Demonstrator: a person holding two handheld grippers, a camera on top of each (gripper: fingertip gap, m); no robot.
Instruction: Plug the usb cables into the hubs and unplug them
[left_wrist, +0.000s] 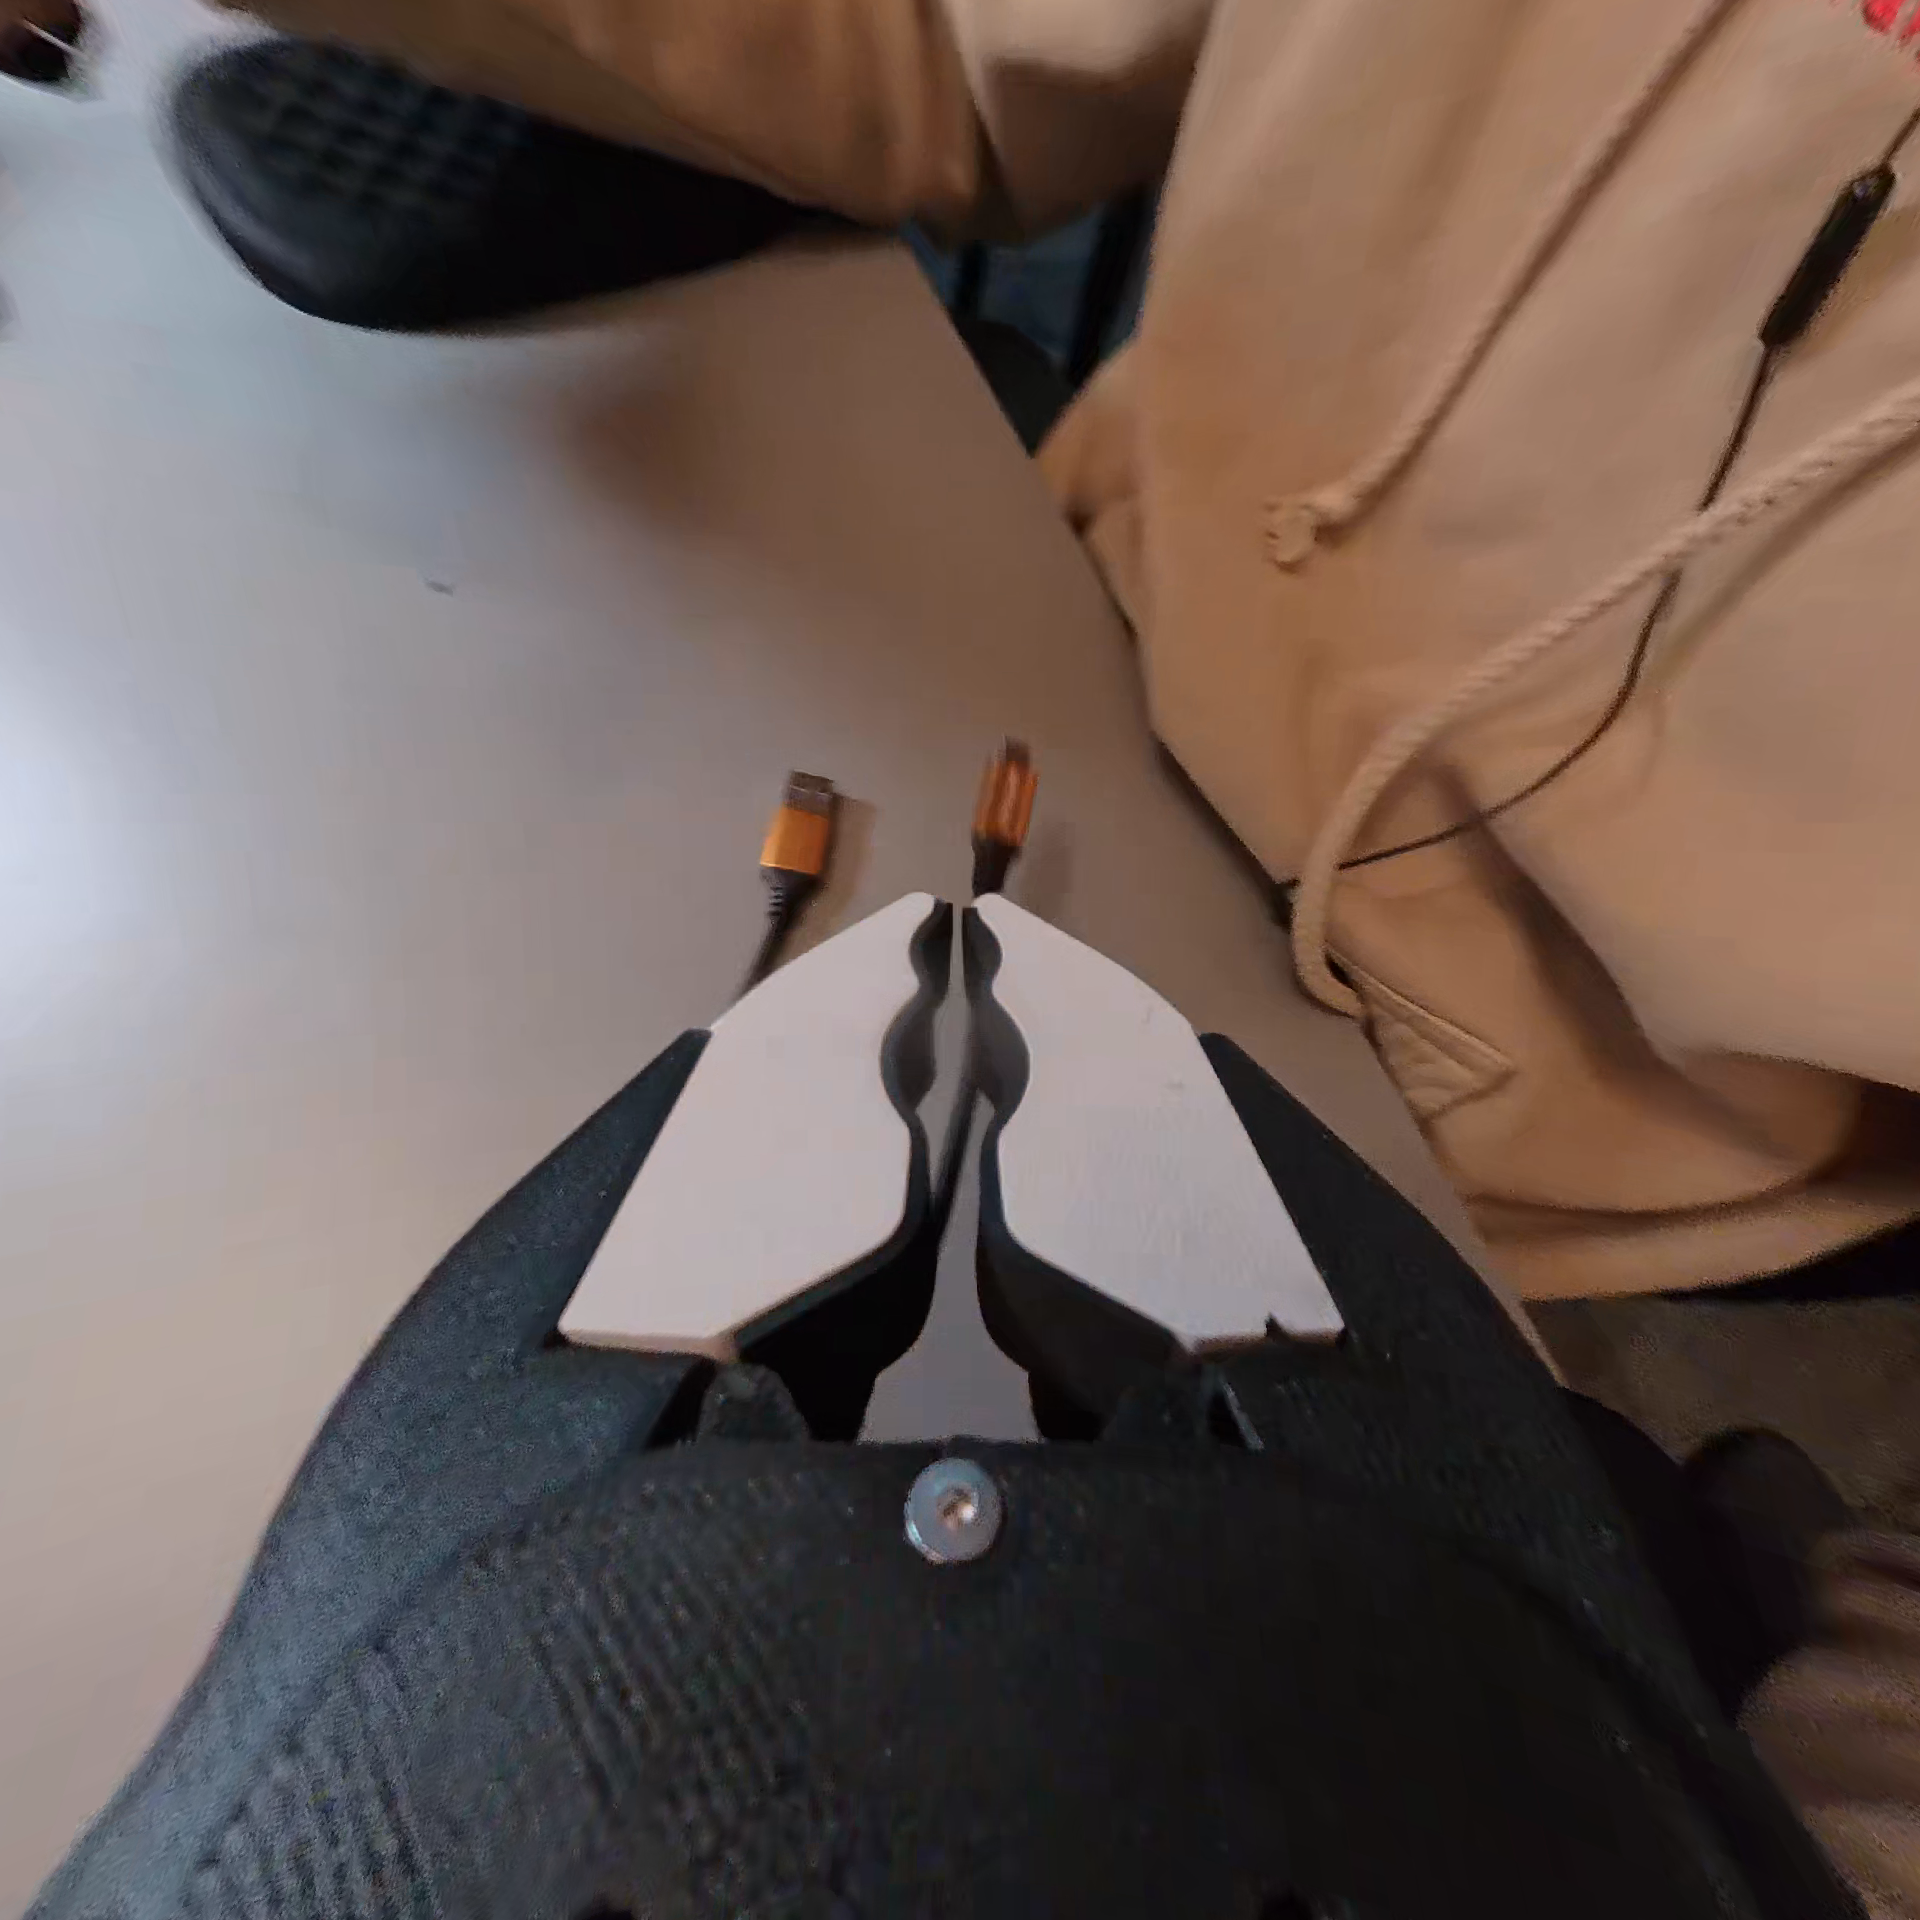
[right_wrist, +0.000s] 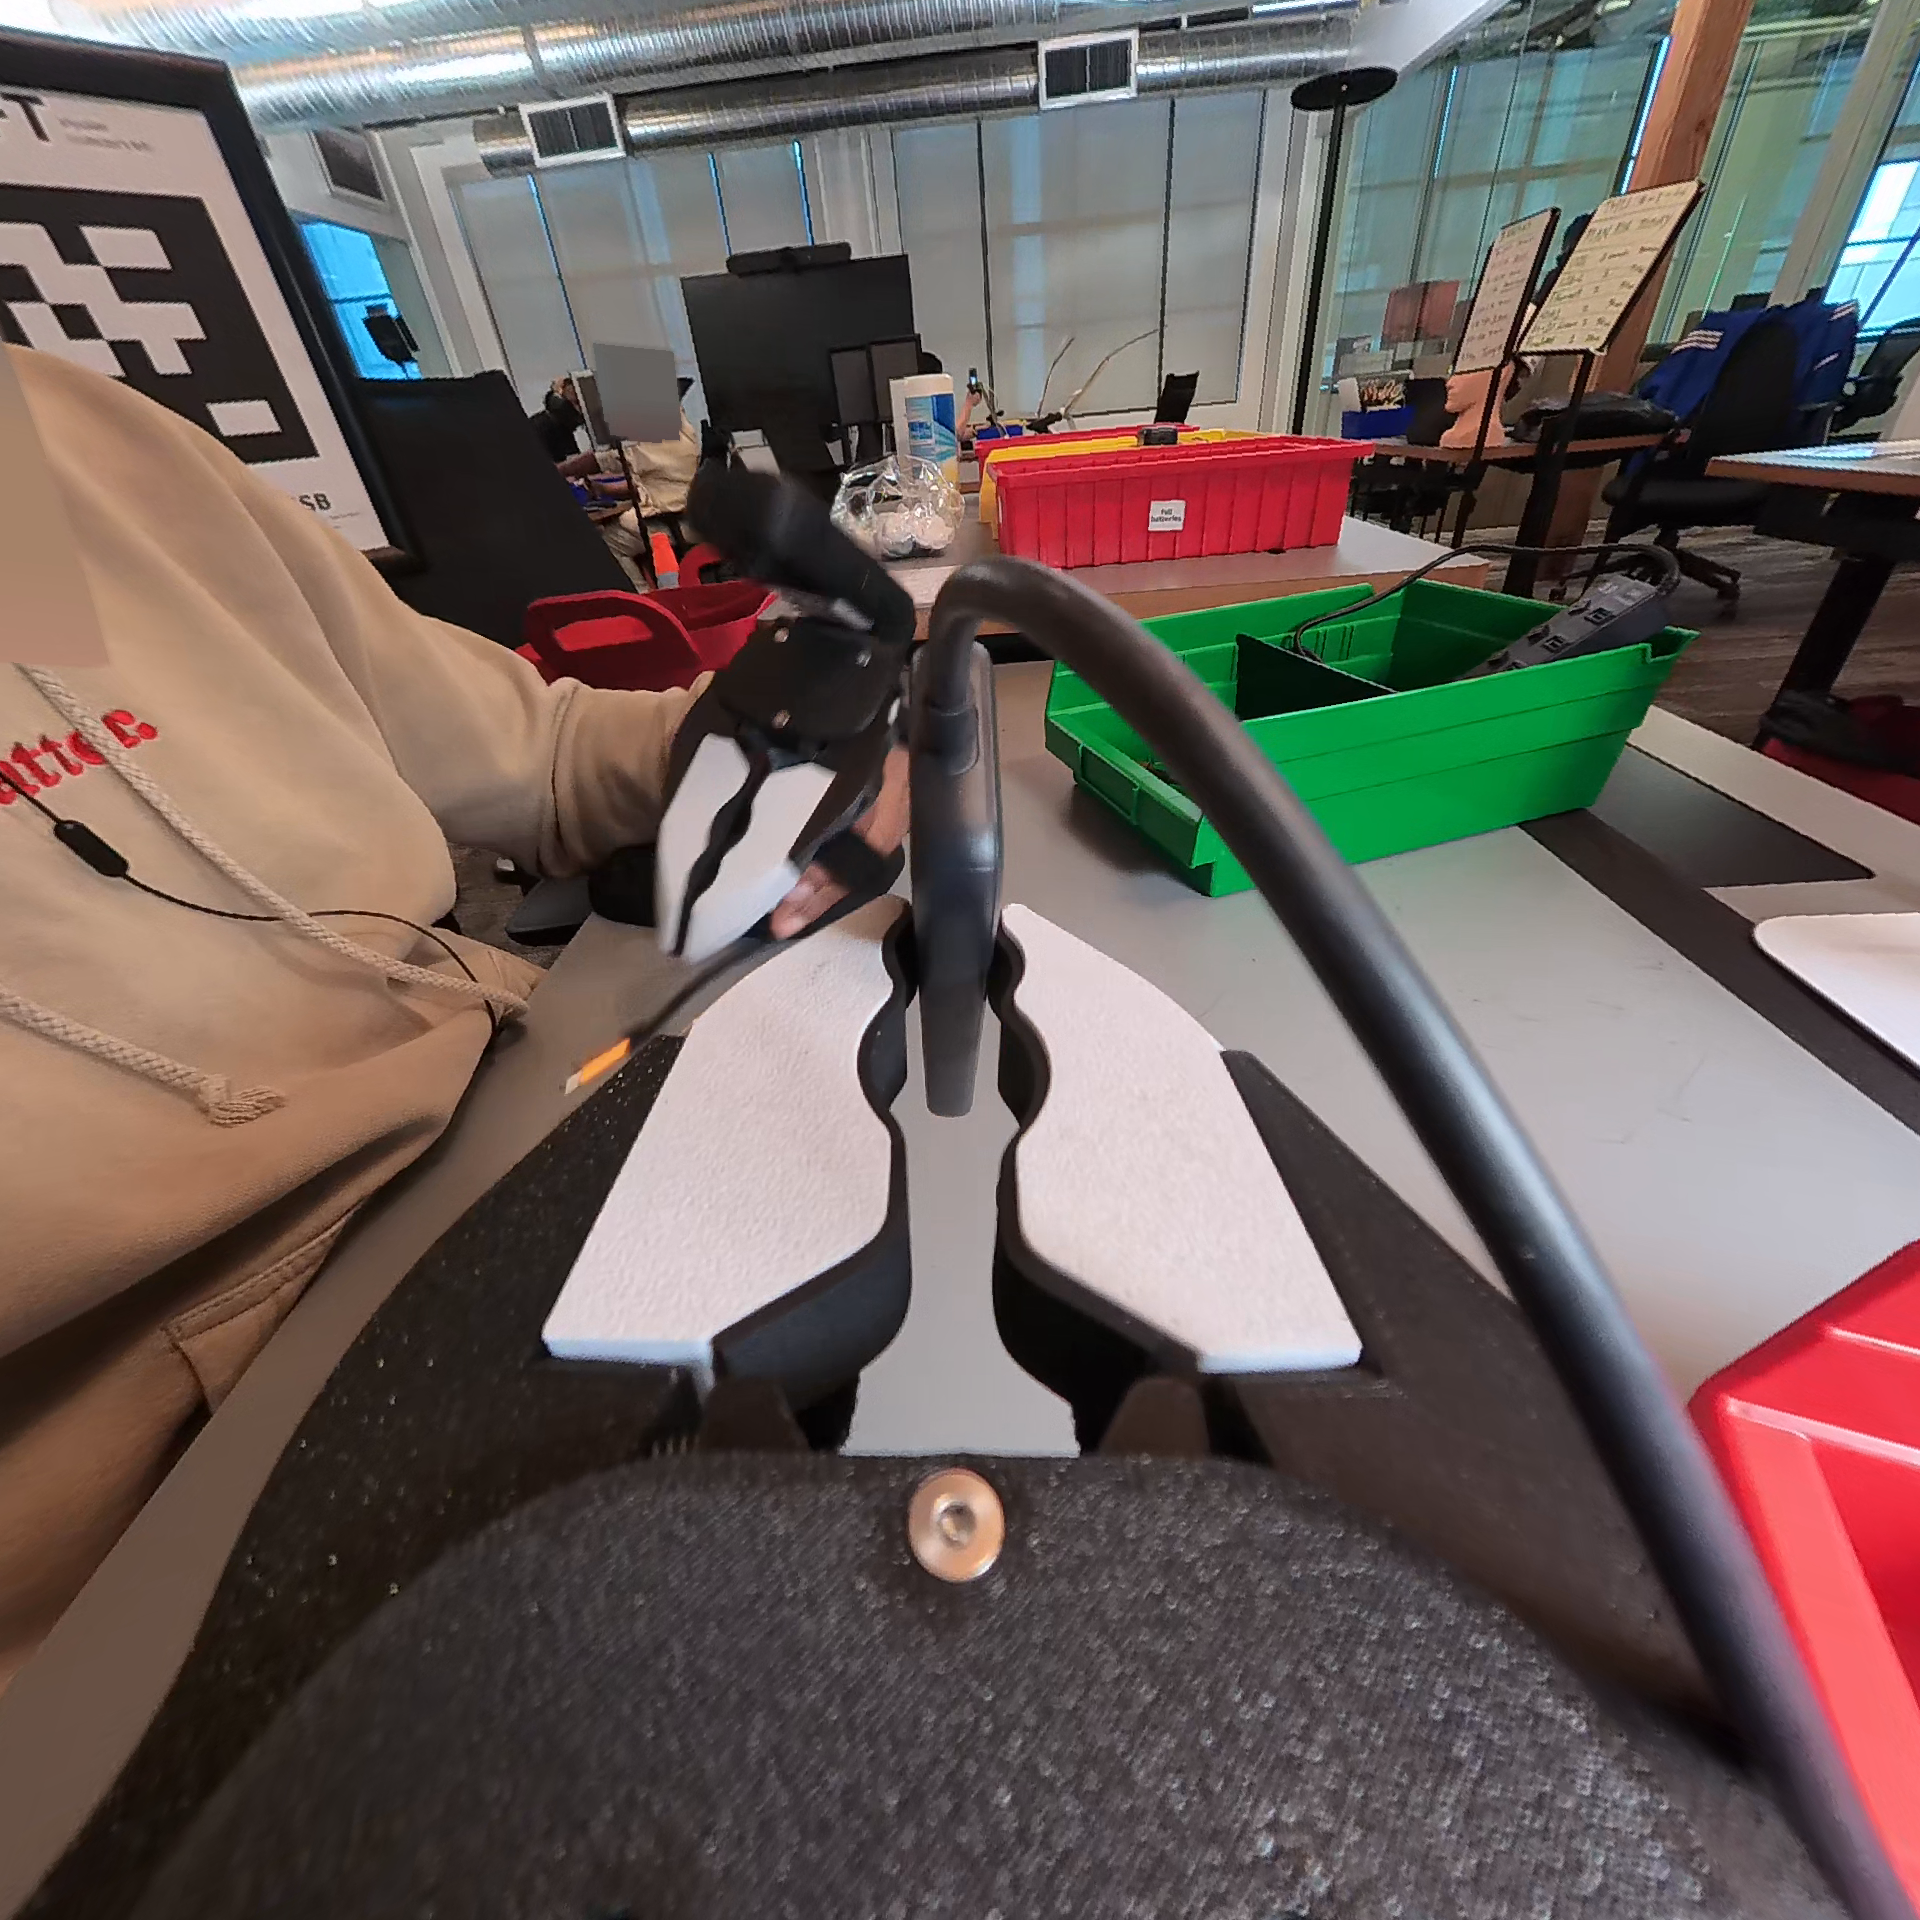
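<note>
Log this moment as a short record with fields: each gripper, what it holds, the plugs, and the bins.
left gripper: shut on the cord of an orange plug, which sticks out past the fingertips, above the table
second plug: orange, lying loose on the table, beside the held one
right gripper: shut on a dark hub, held edge-up, its thick black cable arching over
green bin: beyond the right gripper, holds a power strip
red bin: farther back

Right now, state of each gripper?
Left gripper: shut on the black cable just behind an orange USB plug.
Right gripper: shut on the dark USB hub, held upright.
</note>
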